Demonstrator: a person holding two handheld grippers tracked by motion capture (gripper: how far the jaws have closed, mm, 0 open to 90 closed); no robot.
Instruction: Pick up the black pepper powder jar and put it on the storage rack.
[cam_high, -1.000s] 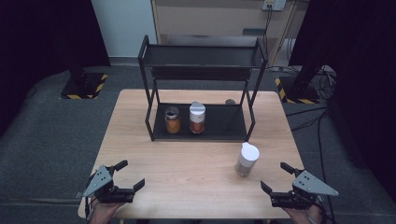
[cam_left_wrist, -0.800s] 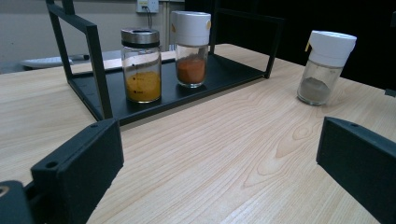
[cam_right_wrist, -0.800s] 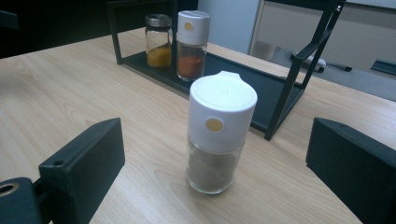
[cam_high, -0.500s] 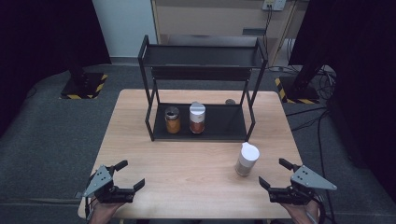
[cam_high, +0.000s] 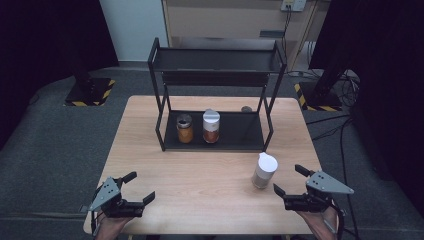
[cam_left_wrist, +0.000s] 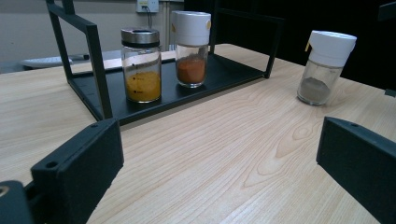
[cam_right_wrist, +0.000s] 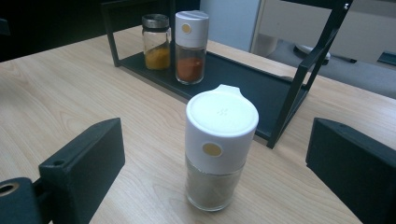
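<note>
White-capped jar (cam_high: 263, 171) stood upright near table's (cam_high: 200, 200) right edge, outside rack (cam_high: 215, 132); right gripper (cam_high: 290, 186) had crept closer since a second before, jaws apart, jar untouched; left gripper (cam_high: 140, 187) unmoved, jaws apart; grasp looked imminent

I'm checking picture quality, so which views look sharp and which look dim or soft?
High view: dim, dark surroundings, wooden table evenly lit. Right gripper view: white-capped jar crisp, background soft. Left gripper view: near jaws blurred, yellow spice jar sharp.
</note>
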